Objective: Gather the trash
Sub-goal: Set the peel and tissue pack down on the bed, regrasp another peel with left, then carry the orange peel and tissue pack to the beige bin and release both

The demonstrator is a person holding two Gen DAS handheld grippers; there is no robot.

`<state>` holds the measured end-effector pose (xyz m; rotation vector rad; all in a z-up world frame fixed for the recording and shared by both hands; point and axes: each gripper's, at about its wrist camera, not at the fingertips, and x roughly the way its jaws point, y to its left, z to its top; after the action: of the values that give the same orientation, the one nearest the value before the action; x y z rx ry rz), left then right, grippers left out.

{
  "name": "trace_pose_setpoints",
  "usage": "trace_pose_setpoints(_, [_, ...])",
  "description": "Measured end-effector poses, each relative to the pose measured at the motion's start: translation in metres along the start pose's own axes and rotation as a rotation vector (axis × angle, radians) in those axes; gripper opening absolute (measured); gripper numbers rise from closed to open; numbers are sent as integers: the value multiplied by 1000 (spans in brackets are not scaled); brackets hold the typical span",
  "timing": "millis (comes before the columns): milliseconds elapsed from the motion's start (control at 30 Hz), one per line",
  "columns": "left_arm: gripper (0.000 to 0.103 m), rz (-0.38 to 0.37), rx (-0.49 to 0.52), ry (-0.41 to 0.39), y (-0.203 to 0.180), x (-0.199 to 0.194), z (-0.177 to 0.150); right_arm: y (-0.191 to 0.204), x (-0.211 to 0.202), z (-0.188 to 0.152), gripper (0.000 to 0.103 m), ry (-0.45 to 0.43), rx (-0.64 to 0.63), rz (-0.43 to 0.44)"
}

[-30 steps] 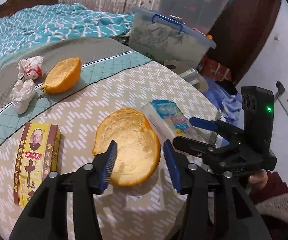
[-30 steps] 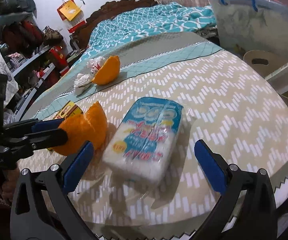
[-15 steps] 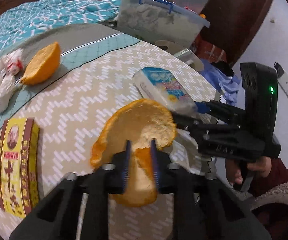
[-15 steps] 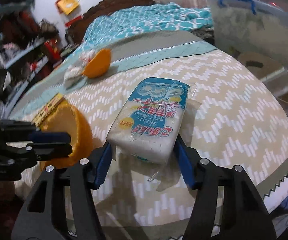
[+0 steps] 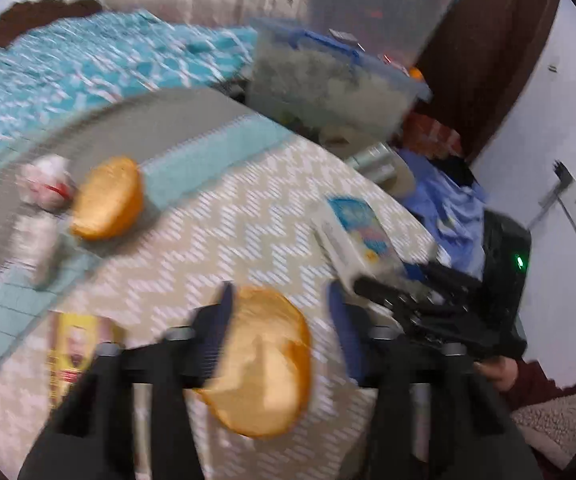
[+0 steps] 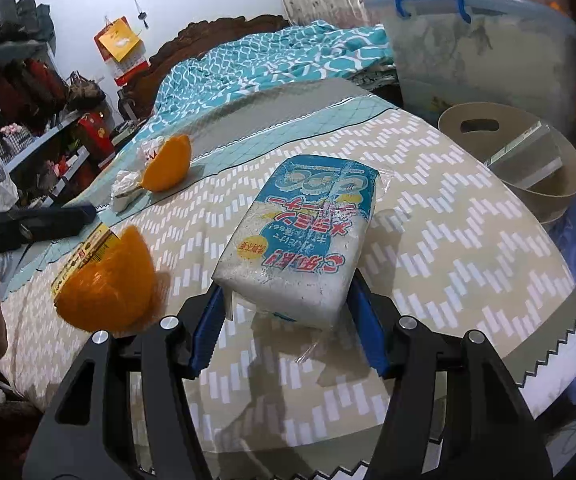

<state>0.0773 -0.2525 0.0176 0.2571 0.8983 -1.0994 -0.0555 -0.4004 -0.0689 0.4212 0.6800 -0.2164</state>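
Left gripper [image 5: 280, 332] first, in the left wrist view: its jaws stand apart, and the near orange peel [image 5: 264, 364] sits between the blue pads, touching the left pad only, so nothing is clamped. The picture is smeared, mind. Further up the tabletop [image 5: 248, 220], toward its far left edge, a second orange peel [image 5: 108, 198] lies just beside crumpled paper [image 5: 46, 188]. A yellow box [image 5: 74, 354] lies at the near left edge. The tissue pack [image 5: 358, 240] shows at the right edge, with the right gripper's black body beneath it.

Over to the right wrist view: the right gripper [image 6: 288, 320] is clenched on the tissue pack [image 6: 304, 236], both pads pressed against its near end. The near peel [image 6: 106, 280] rests on the cloth to the left, dome up, partly covering the yellow box [image 6: 84, 254]. The far peel [image 6: 168, 164] and paper [image 6: 128, 184] stay by the far left edge.
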Motion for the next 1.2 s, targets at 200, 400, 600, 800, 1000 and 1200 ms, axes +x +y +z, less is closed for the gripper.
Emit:
trace_pose_setpoints(200, [51,22,-105,27,37,-4,-9,7,2,0,60,-7,-19,28])
trace_pose_setpoints(400, [50,-63,-164,117,46,19,-30,12,5,0,60,1,-32,33])
trace_pose_setpoints(600, [10,-104,-134,217,27,50,-40,9,8,-1,60,7,-24,23])
trace_pose_setpoints(800, [8,-127,-137,212,18,67,-4,-15,0,4,60,-34,11,-26])
trace_pose_setpoints(1000, [8,-188,-81,250,-20,116,54,-69,-13,24,60,-79,75,-139])
trace_pose_setpoints(1200, [8,-228,-46,282,-69,179,126,-132,-21,60,61,-87,153,-207])
